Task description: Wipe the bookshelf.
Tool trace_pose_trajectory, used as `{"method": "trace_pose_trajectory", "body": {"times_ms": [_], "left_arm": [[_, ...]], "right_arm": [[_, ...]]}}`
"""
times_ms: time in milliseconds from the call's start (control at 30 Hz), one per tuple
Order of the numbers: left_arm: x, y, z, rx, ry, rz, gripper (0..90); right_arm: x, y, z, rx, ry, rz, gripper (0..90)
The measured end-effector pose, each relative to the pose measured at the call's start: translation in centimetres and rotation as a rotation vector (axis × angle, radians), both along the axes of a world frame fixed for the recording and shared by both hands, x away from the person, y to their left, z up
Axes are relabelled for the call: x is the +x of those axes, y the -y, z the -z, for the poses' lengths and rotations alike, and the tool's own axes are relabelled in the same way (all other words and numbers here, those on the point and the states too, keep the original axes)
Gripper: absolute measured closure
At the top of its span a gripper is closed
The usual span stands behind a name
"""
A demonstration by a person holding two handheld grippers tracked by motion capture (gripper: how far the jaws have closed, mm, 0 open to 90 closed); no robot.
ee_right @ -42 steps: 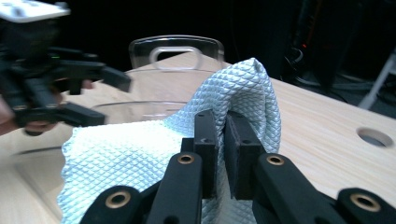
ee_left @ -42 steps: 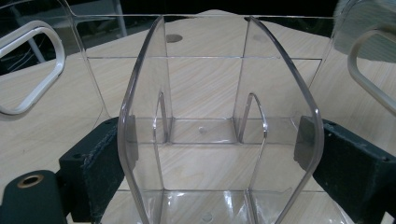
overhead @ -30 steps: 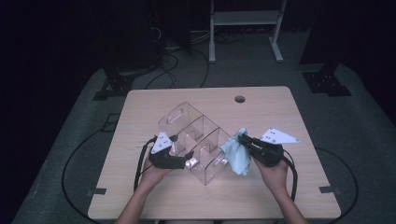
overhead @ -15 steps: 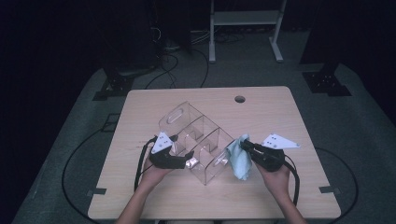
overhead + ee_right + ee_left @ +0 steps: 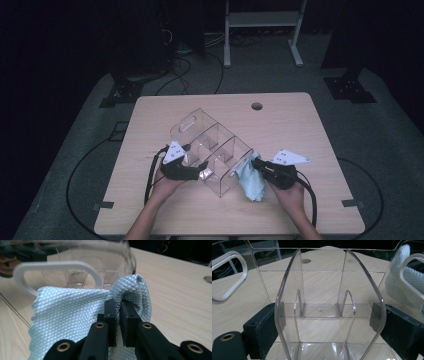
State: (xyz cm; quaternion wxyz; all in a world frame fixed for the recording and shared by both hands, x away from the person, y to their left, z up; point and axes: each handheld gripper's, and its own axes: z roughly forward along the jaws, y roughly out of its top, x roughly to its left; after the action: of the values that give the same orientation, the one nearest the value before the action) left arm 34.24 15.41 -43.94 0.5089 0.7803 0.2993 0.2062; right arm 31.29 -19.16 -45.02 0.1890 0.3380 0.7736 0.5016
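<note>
Wiping in hand: cloth (image 5: 251, 178) against the end wall of the clear organizer (image 5: 212, 150), at the end with the handle cutout nearest the right hand. Organizer stands mid-table (image 5: 300, 120), slightly toward the person, set at a slant to the table edges.

Left gripper (image 5: 200, 169) clamps the organizer's side; in the left gripper view the pads (image 5: 265, 327) press from outside on two clear walls, a compartment between them. Jaws wide but gripping, steadying the box.

Right gripper (image 5: 119, 315) is closed tight on a fold of the cloth (image 5: 75, 315); weave bunches over the jaw tips, the rest hangs down beside the end wall.

Progress, as a judgement: early to middle. Cloth is at one outer end only; nothing tells which walls are already clean. Inner dividers, far end and the long sides look left to do. No smears readable on the plastic, so the finish cannot be judged.
</note>
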Motion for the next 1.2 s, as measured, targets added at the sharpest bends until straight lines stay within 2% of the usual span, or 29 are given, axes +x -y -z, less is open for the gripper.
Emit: {"method": "trace_pose_trajectory", "body": {"times_ms": [67, 233, 333, 400, 567, 633, 733, 800, 933, 1000, 1067, 1200], "left_arm": [[0.0, 0.0, 0.0, -0.001, 0.000, -0.002, 9.0], [0.1, -0.1, 0.0, -0.003, 0.000, -0.009, 9.0], [0.1, -0.1, 0.0, -0.004, 0.001, -0.013, 9.0], [0.1, -0.1, 0.0, -0.007, 0.001, -0.017, 9.0], [0.3, -0.1, 0.1, -0.007, 0.002, -0.031, 9.0], [0.4, -0.2, 0.1, -0.011, 0.004, -0.036, 9.0], [0.4, -0.4, 0.1, -0.011, 0.002, -0.040, 9.1], [0.4, -0.5, 0.1, -0.011, 0.001, -0.042, 9.1], [0.4, -0.5, 0.1, -0.010, 0.003, -0.043, 9.1], [0.4, -0.4, 0.1, -0.011, 0.003, -0.046, 9.0], [0.5, -0.4, 0.1, -0.008, 0.004, -0.047, 9.0], [0.5, -0.3, 0.1, -0.006, 0.003, -0.050, 9.0]], "right_arm": [[0.1, -0.3, 0.7, -0.009, -0.014, -0.003, 83.7], [0.5, -1.1, 2.9, -0.058, -0.081, -0.020, 83.6], [0.6, -1.6, 3.7, -0.089, -0.112, -0.033, 83.5], [0.6, -1.9, 3.9, -0.092, -0.119, -0.038, 83.4], [-0.5, -3.5, 3.8, -0.094, -0.121, -0.101, 83.5], [-1.3, -4.6, 3.6, -0.086, -0.128, -0.149, 83.5], [-2.3, -6.1, 3.4, -0.106, -0.110, -0.207, 83.5], [-2.0, -6.0, 3.4, -0.103, -0.110, -0.207, 83.7], [-1.0, -4.9, 3.4, -0.095, -0.108, -0.142, 83.7], [-0.9, -4.8, 3.5, -0.089, -0.112, -0.137, 83.6], [-1.3, -5.2, 3.5, -0.092, -0.111, -0.162, 83.6], [-3.0, -7.4, 3.5, -0.116, -0.102, -0.262, 83.6]]}}
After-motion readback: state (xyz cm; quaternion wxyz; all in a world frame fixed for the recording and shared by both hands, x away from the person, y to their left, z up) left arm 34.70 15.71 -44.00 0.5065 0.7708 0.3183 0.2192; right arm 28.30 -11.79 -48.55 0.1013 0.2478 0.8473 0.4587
